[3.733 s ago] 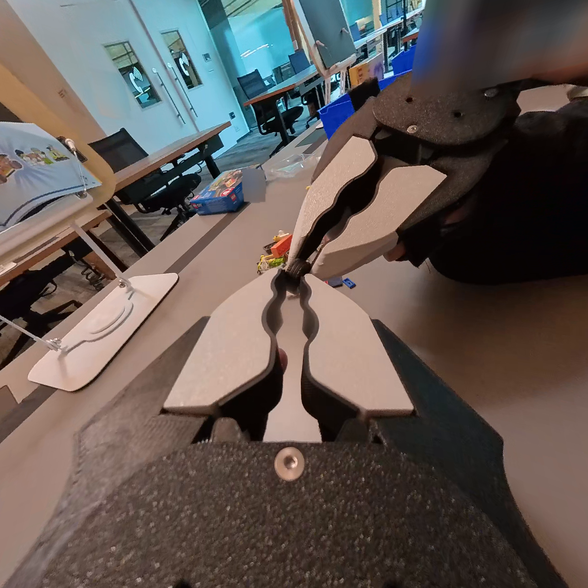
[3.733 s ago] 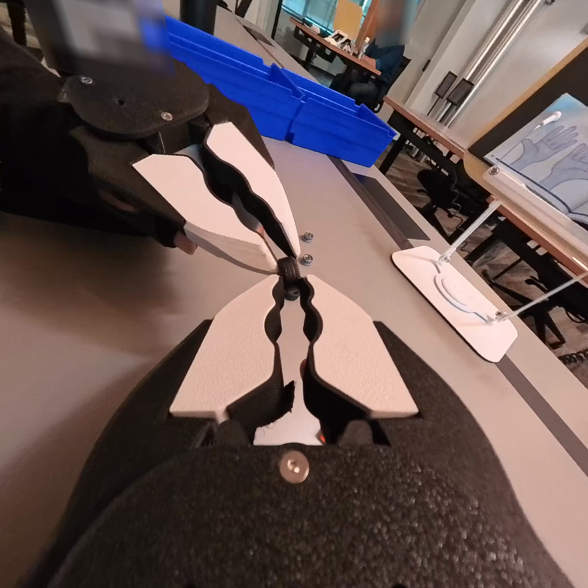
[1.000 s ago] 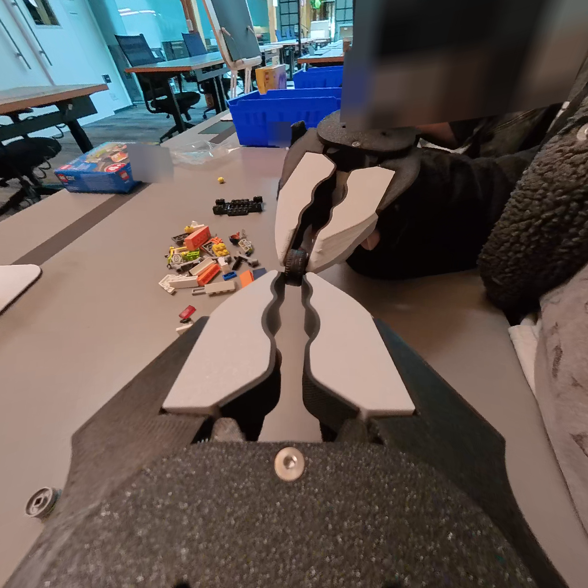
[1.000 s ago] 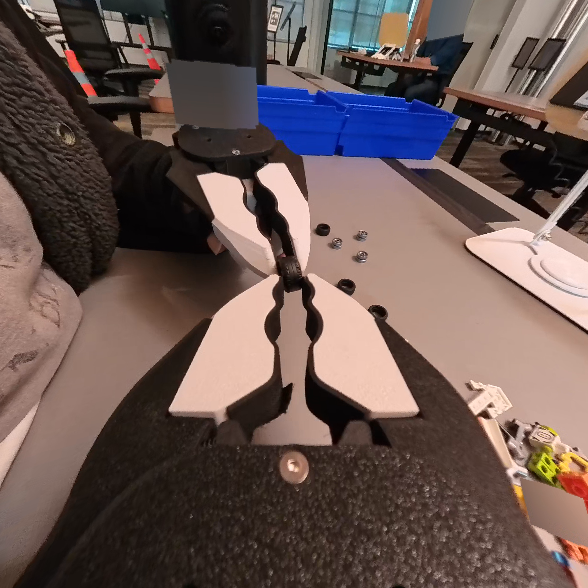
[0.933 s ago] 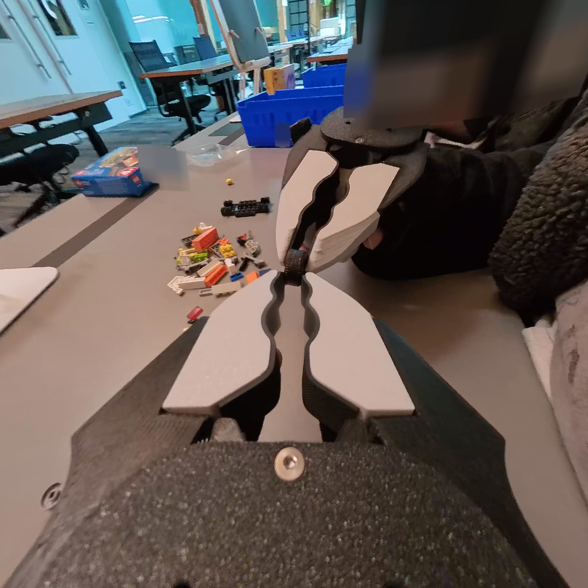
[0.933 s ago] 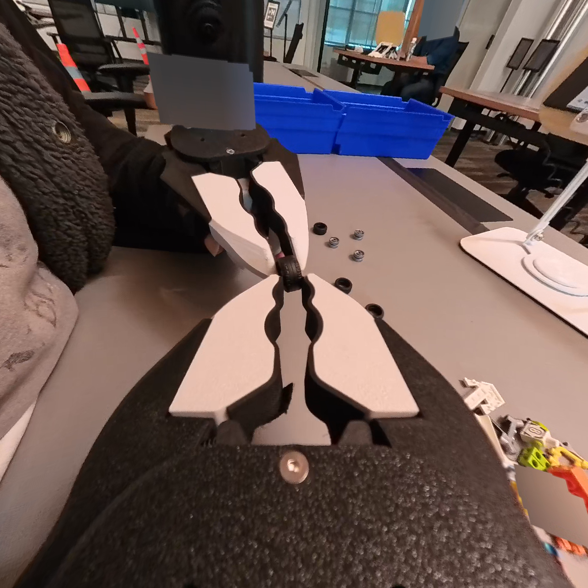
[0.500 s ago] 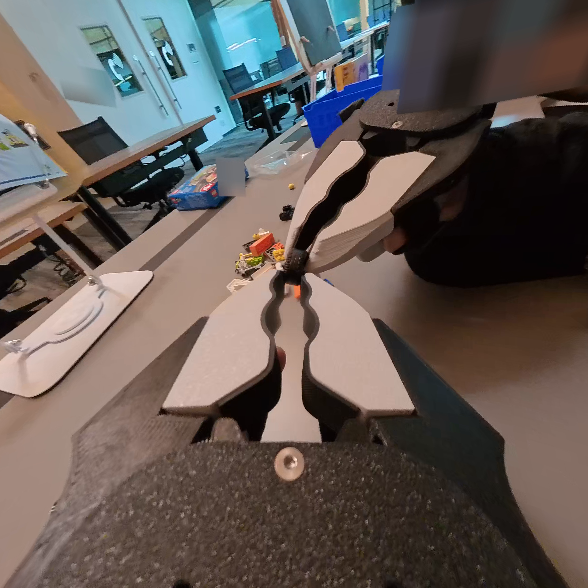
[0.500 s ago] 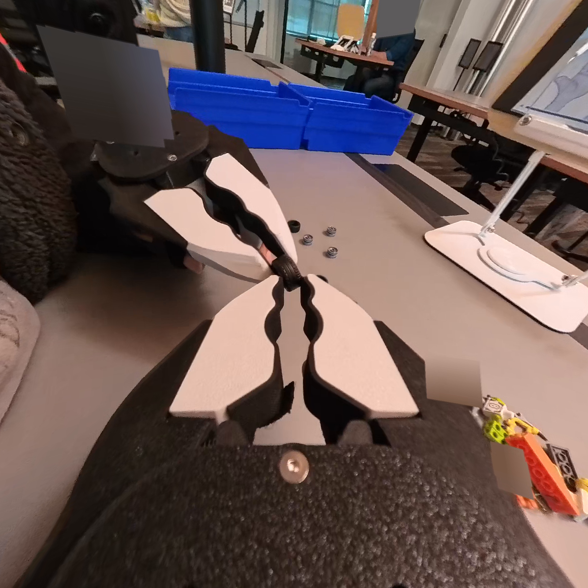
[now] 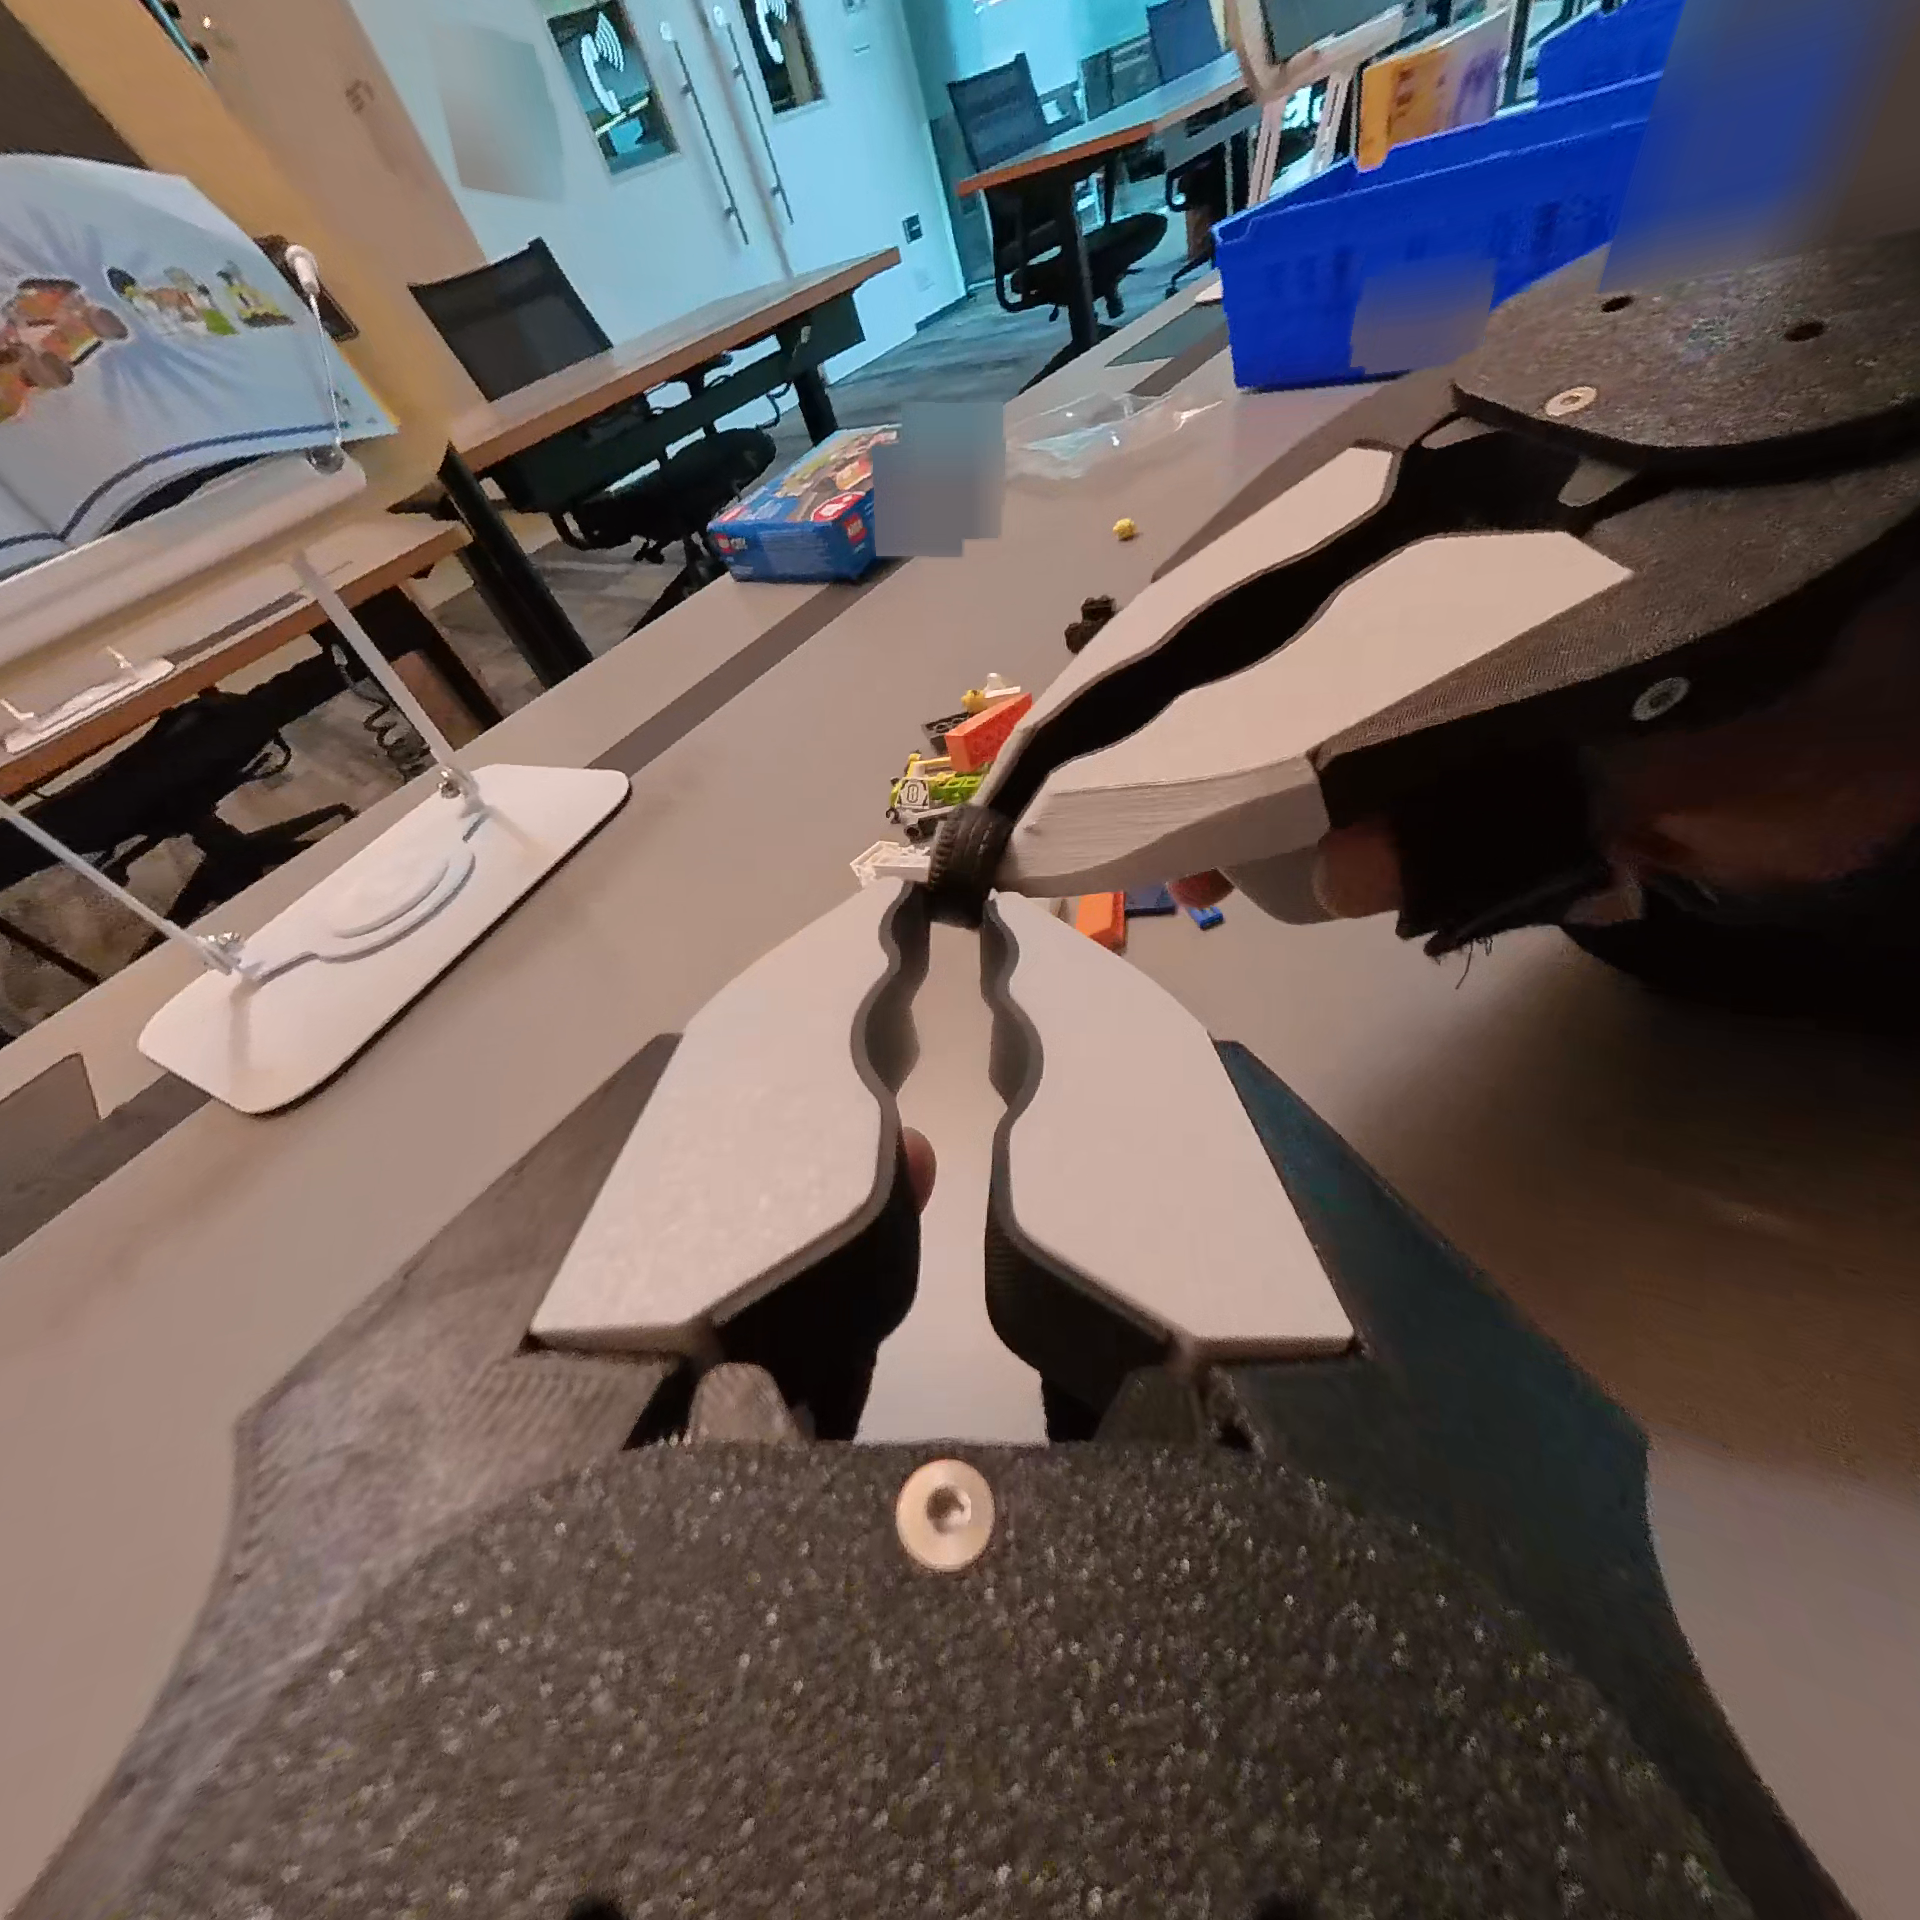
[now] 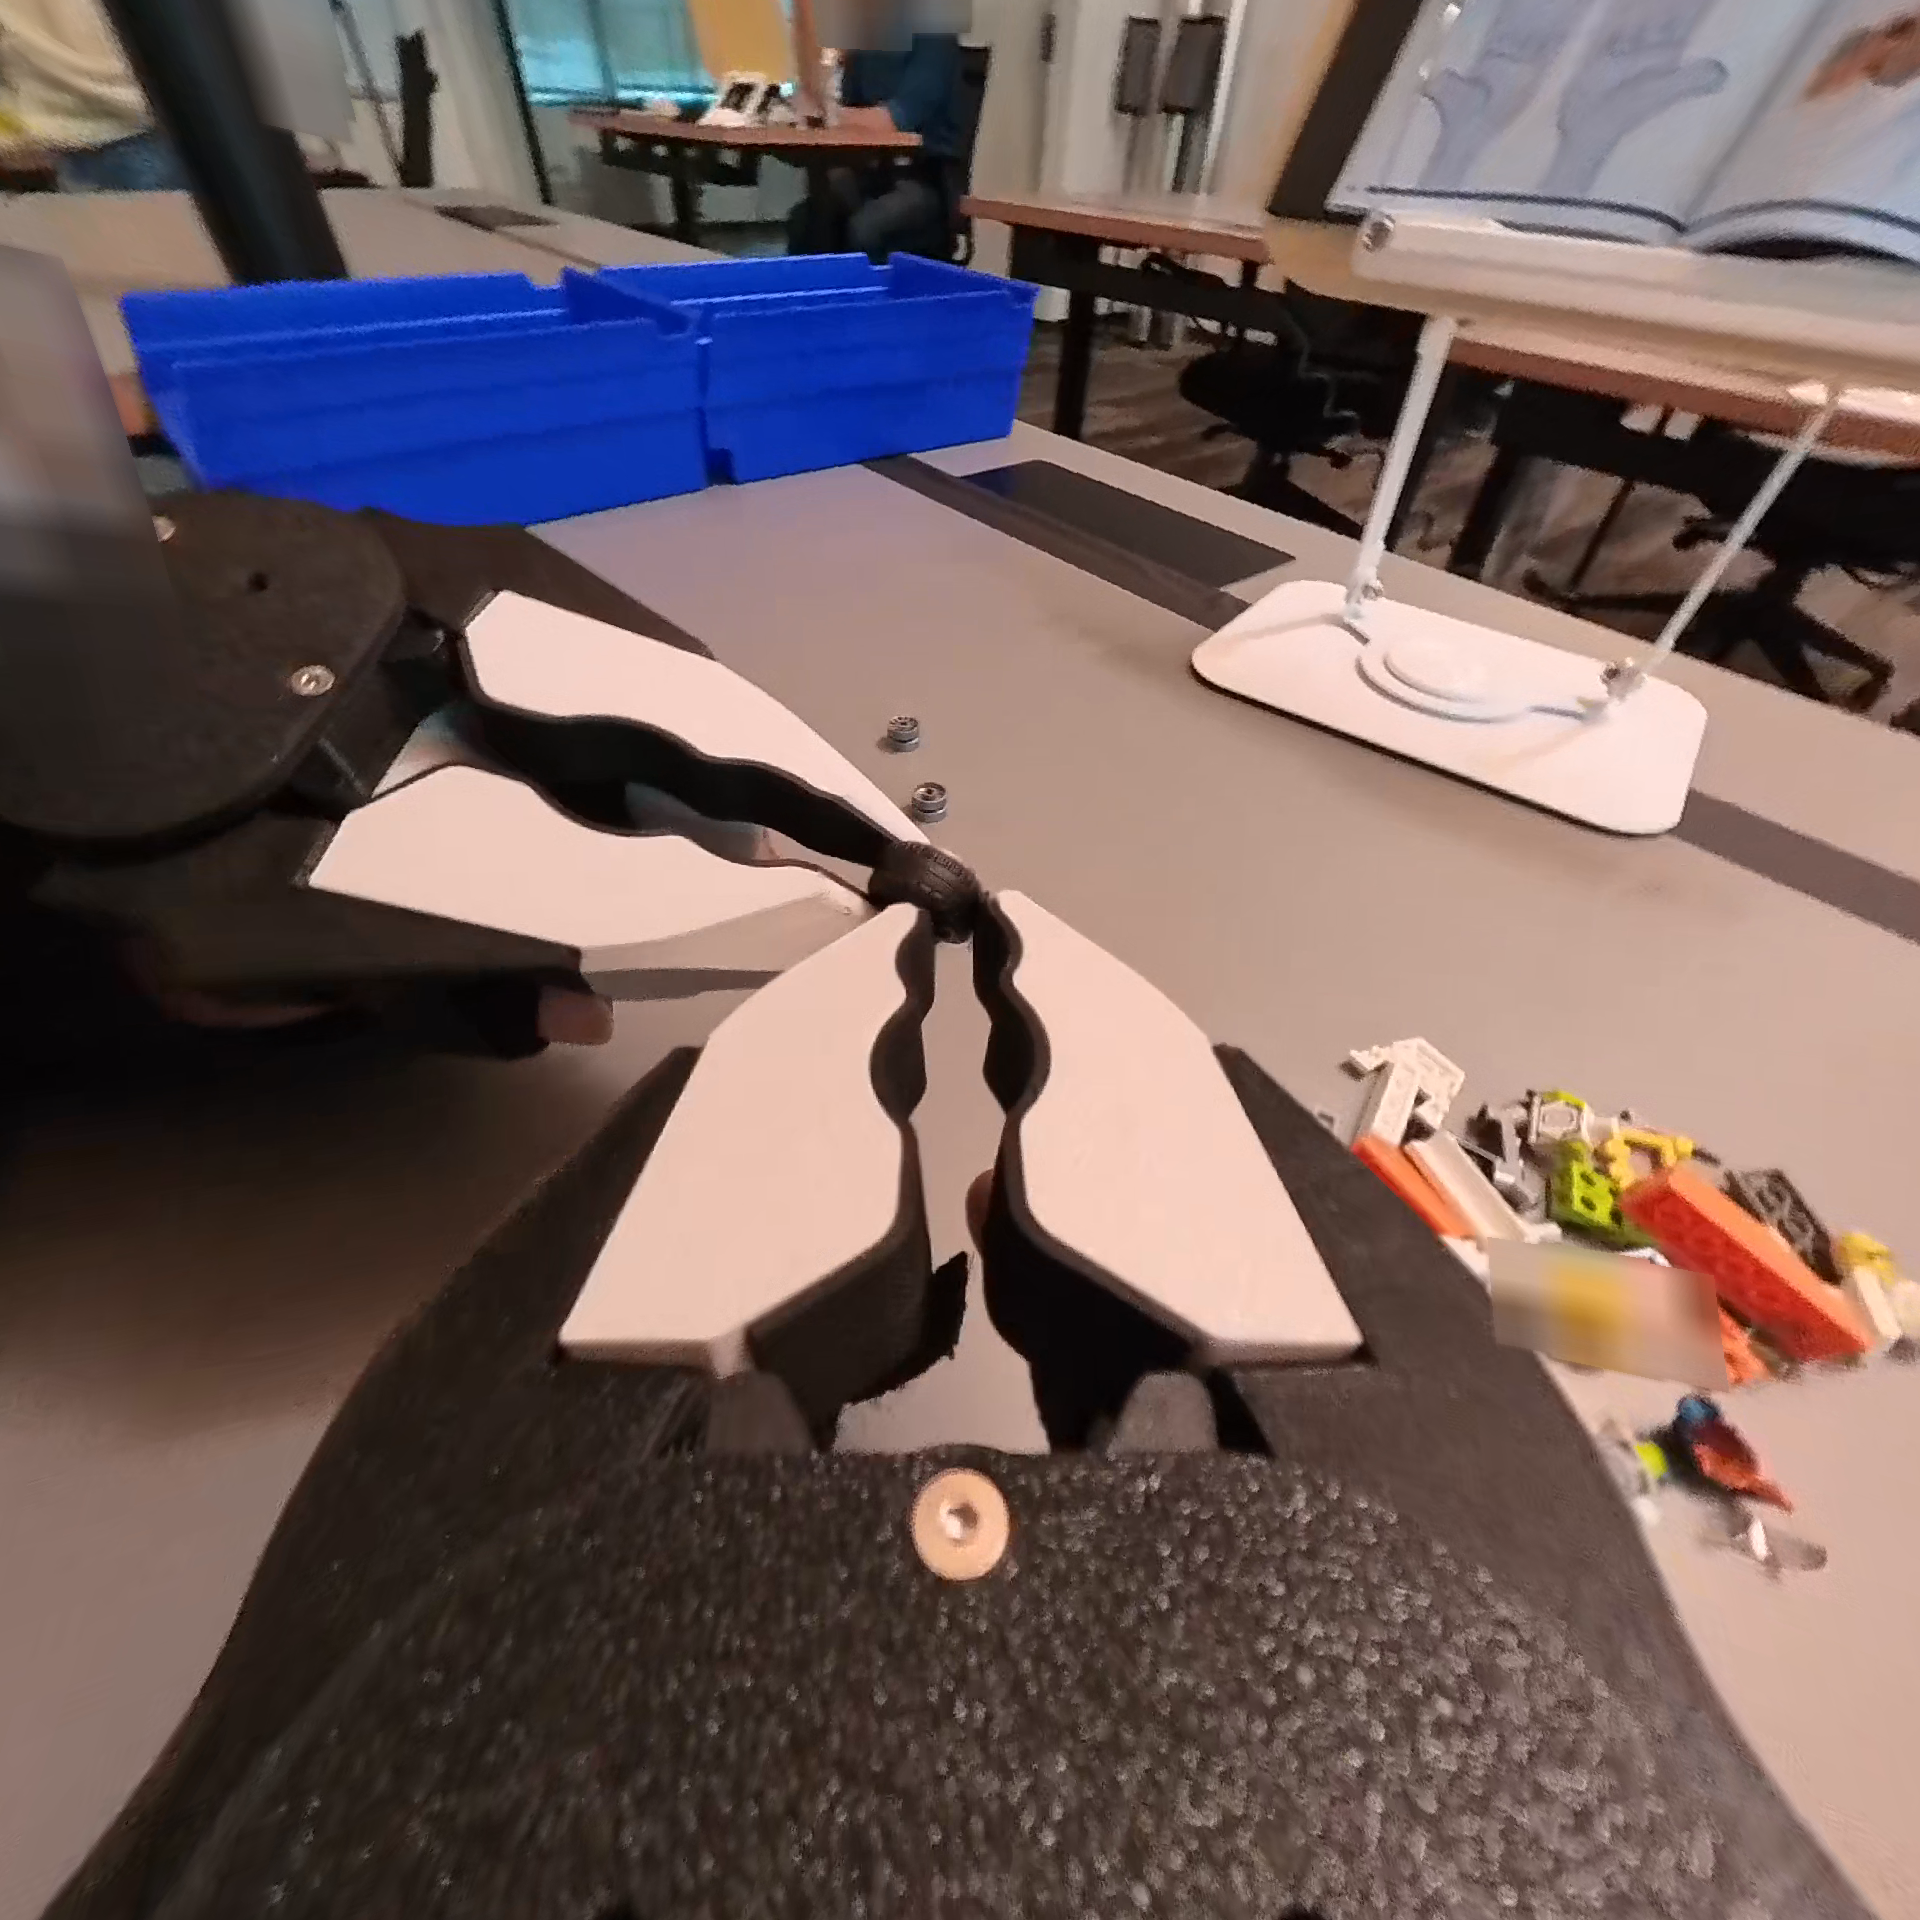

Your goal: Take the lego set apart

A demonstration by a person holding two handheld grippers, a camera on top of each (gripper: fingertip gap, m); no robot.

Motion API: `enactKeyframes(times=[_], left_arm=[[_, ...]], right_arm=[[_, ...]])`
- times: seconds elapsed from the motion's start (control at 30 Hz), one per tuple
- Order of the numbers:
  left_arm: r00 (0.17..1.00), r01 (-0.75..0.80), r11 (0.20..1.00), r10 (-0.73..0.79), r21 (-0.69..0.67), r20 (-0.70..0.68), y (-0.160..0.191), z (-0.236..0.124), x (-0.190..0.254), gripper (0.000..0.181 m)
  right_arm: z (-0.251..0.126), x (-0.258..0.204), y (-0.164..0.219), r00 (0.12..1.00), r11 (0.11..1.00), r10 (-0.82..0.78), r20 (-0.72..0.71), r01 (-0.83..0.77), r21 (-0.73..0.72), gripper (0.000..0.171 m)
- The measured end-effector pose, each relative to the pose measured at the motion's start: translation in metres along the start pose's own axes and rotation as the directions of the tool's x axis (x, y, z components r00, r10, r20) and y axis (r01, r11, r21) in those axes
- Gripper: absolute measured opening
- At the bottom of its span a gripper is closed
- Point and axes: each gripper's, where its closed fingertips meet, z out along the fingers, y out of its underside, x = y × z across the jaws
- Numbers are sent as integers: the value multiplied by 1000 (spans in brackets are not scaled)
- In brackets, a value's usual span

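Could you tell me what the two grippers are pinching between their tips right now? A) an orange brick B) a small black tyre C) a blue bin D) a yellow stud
B: the left gripper and the right gripper meet tip to tip, both shut on the small black tyre, held above the grey table, while the orange brick lies in the loose pile.

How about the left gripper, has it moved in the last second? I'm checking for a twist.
Yes. Against the blue bins, the left gripper swung down and left, shut on the tire.
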Motion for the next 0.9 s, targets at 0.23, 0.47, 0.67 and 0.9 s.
enactKeyframes(times=[0.23, 0.47, 0.67, 0.9], left_arm=[[999, 20, 999, -21, -27, -26, 7, 3, 2, 10], [984, 4, 1000, -4, -3, -176, 2, -1, 13, 11], [972, -41, 999, 38, -6, -230, 2, -5, 21, 11], [968, -66, 998, 59, -21, -244, 2, -6, 26, 11]], right_arm=[[1, 2, 10, 998, 998, -47, -51, 46, -32, 6], [-8, -3, 10, 972, 974, -220, 87, 223, -31, 9], [-15, -9, 14, 874, 887, -442, 202, 459, -42, 12], [-18, -12, 18, 802, 831, -522, 290, 555, -39, 12]])
